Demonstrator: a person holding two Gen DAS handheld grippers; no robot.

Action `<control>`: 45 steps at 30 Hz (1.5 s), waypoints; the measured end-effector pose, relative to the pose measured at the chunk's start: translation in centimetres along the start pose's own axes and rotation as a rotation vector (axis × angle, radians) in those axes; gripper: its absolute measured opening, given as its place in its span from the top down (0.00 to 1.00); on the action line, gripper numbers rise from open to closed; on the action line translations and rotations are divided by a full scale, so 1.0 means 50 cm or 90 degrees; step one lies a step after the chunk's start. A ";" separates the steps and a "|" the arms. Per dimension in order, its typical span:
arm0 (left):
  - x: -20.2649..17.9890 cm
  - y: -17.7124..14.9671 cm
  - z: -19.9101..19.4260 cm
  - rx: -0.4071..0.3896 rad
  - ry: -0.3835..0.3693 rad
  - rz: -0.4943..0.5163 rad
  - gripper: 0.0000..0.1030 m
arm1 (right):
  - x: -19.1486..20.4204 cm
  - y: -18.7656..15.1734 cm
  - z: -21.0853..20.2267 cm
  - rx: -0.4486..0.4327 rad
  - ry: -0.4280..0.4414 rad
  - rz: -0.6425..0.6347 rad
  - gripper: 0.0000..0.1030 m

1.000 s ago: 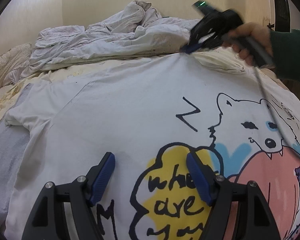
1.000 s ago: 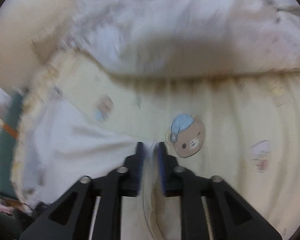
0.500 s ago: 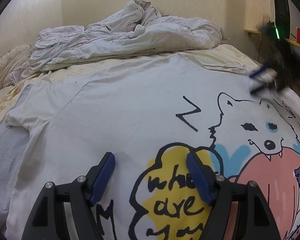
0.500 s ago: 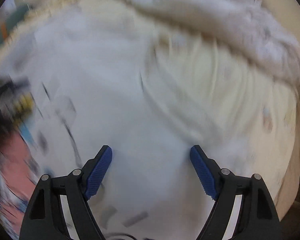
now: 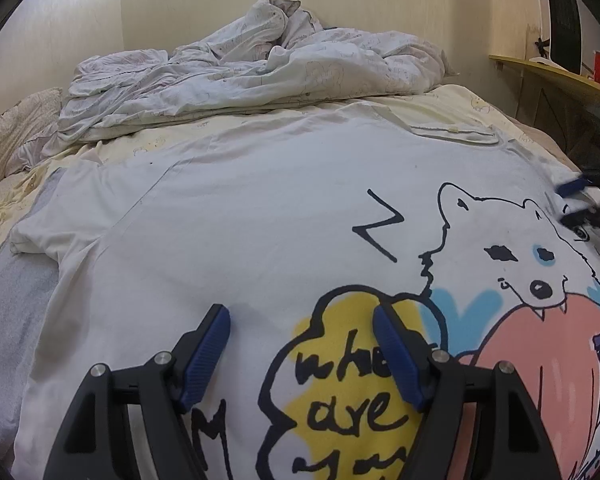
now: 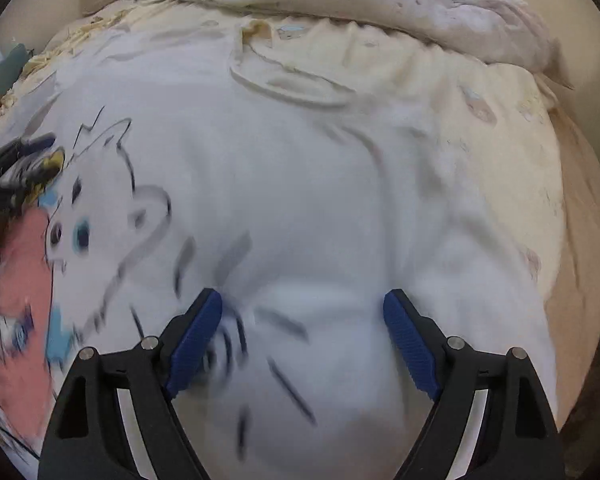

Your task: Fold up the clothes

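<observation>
We see the white printed T-shirt (image 5: pixel 260 208) spread flat on the bed (image 5: pixel 472 108), its collar toward the rumpled duvet (image 5: pixel 260 64). Our left hand-held gripper (image 5: pixel 302 316) hangs over the yellow speech bubble, jaws wide and empty. Our right hand-held gripper (image 6: pixel 302 300) has just been opening; its jaws stand wide over the shirt's white cloth, gripping nothing.

Bed with pale yellow cartoon-print sheet (image 5: pixel 452 100) carries everything. White T-shirt with polar-bear cartoon print (image 5: pixel 260 208) spread flat over near and middle of bed, collar toward far right. Crumpled white duvet (image 5: pixel 260 60) heaped along far edge against wall. Grey fabric (image 5: pixel 8 300) lying at left, partly under T-shirt sleeve. Beige pillow at far left.
</observation>
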State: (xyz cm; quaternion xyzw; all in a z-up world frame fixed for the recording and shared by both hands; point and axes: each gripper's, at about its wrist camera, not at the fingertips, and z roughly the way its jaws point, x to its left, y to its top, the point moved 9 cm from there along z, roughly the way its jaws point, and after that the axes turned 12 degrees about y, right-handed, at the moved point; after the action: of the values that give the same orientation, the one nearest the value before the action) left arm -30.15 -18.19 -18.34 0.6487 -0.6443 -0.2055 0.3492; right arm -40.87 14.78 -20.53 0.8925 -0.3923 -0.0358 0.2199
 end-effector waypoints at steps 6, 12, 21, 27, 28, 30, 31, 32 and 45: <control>-0.002 0.000 0.002 0.008 0.007 0.009 0.27 | -0.025 -0.098 -0.128 -0.049 -0.066 0.112 0.16; 0.005 0.006 -0.037 0.076 -0.053 -0.016 0.29 | 0.208 -0.065 -0.074 -0.068 -0.025 0.128 0.16; -0.025 -0.152 -0.150 0.179 -0.025 0.083 0.23 | 0.302 -0.170 -0.026 -0.042 -0.147 0.281 0.09; 0.038 -0.263 -0.240 0.255 -0.047 0.060 0.23 | 0.405 -0.306 -0.078 -0.043 -0.142 0.371 0.08; 0.051 -0.282 -0.260 0.271 -0.051 0.070 0.23 | 0.426 -0.330 -0.088 -0.041 -0.138 0.388 0.08; 0.072 -0.314 -0.287 0.305 -0.056 0.080 0.23 | 0.470 -0.380 -0.106 -0.028 -0.135 0.412 0.04; 0.084 -0.331 -0.304 0.314 -0.055 0.091 0.23 | 0.498 -0.410 -0.112 -0.013 -0.136 0.416 0.02; 0.096 -0.348 -0.320 0.322 -0.054 0.103 0.22 | 0.520 -0.430 -0.118 -0.007 -0.138 0.411 0.02; 0.226 -0.306 -0.414 0.150 -0.075 0.167 0.22 | 0.555 -0.373 -0.218 -0.058 -0.097 0.451 0.01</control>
State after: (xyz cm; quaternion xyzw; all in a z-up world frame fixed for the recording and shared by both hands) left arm -3.75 -26.50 -13.36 0.5822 -0.7624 -0.1190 0.2562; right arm -6.37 10.00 -15.54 0.6850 -0.6905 -0.0415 0.2285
